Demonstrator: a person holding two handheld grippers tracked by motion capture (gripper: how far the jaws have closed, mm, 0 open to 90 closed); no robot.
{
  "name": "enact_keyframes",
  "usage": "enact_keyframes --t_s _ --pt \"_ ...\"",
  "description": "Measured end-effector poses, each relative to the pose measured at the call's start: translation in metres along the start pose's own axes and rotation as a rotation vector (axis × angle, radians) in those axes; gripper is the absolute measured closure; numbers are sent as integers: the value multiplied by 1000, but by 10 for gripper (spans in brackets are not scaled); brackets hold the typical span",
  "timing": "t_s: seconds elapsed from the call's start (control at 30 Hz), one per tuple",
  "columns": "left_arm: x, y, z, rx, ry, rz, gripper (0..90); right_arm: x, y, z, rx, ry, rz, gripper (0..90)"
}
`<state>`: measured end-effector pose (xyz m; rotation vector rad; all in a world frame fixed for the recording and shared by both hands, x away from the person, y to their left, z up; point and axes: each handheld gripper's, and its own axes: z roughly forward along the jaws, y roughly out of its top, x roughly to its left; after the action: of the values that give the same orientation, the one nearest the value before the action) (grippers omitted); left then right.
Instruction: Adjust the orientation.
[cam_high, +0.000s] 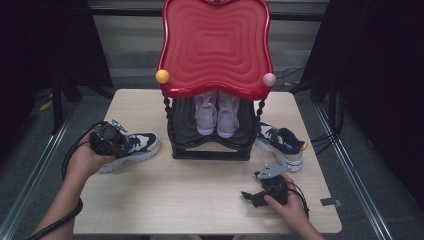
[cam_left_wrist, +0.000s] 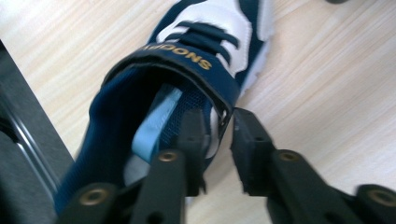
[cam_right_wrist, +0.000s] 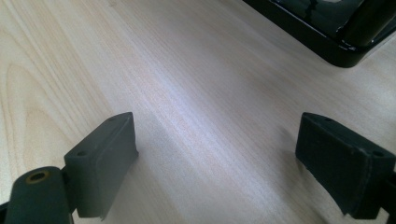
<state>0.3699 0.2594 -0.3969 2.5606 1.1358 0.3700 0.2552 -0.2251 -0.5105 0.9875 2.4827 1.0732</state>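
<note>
A navy and white sneaker (cam_high: 137, 145) lies on the table's left side, toe pointing right. My left gripper (cam_high: 121, 142) is shut on the side wall of its opening: in the left gripper view one pad (cam_left_wrist: 194, 135) is inside the sneaker (cam_left_wrist: 201, 42) and the other outside, pinching the collar at my left gripper (cam_left_wrist: 219, 126). The matching sneaker (cam_high: 282, 142) sits at the right of the rack. Low over bare wood near the front right, my right gripper (cam_high: 250, 196) stands open, with nothing between its jaws in the right gripper view (cam_right_wrist: 215, 140).
A black shoe rack (cam_high: 210, 150) with a red wavy top (cam_high: 215, 45) stands at mid-table, a pink pair of shoes (cam_high: 217, 112) on its shelf. Its base corner (cam_right_wrist: 336, 46) lies ahead of the right gripper. The wooden table (cam_high: 200, 200) ends close behind both hands.
</note>
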Motion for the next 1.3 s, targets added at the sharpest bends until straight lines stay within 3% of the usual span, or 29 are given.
enact_keyframes --t_s 0.13,0.23,0.27,0.33,0.5,0.73,0.83,0.97,1.0,1.13,1.3 --pt "-2 -1 -4 -5 -52 -57 815 0 0 0 0 -1 0 117" --pt "-7 -1 -9 -56 -74 -114 823 0 0 0 0 -1 0 117" --pt "-10 -1 -11 -84 -101 -145 823 0 0 0 0 -1 -1 117" --pt "-16 0 -13 -103 -130 -163 823 0 0 0 0 0 -1 117" --pt "-38 6 -9 -75 -130 -96 816 0 0 0 0 0 -1 117" --pt "-43 3 -1 -78 -156 -17 779 0 0 0 0 0 0 117" --pt "-40 0 -1 -98 -147 29 676 0 0 0 0 0 0 118" --pt "-36 -6 -6 -107 -140 51 561 0 0 0 0 0 0 117" --pt "-36 -8 -7 -103 -158 57 549 0 0 0 0 0 0 117" --pt "-37 -16 -5 -62 -165 98 489 0 0 0 0 1 0 117" --pt "-39 -21 2 -2 -136 134 510 0 0 0 0 -2 1 117"
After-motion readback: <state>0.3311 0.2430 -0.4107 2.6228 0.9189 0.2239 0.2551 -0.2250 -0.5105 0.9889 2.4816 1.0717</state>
